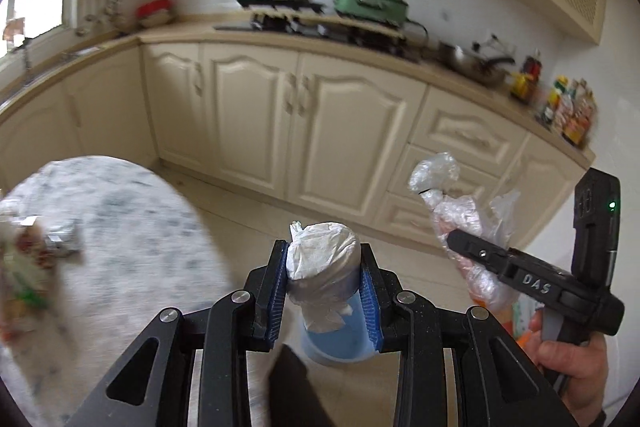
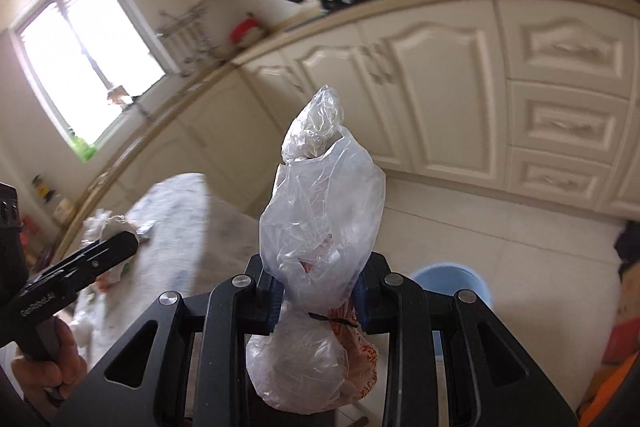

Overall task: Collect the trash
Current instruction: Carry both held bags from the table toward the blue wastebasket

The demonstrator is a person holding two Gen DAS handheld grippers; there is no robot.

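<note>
1. The left gripper point(image 1: 324, 279) is a black frame with ribbed blue pads on its fingers point(image 1: 278, 291) and round silver pivot screws on its linkage arms.
2. The right gripper point(image 2: 316, 291) has the same black linkage, blue pads and silver screws.
3. Seen from the side, the right gripper's body bears white letters "DAS", a small screw and a green light.

text: "DAS" | on: right gripper point(image 1: 454, 241) body | second marking on left gripper point(image 2: 132, 239): blurred, unreadable
</note>
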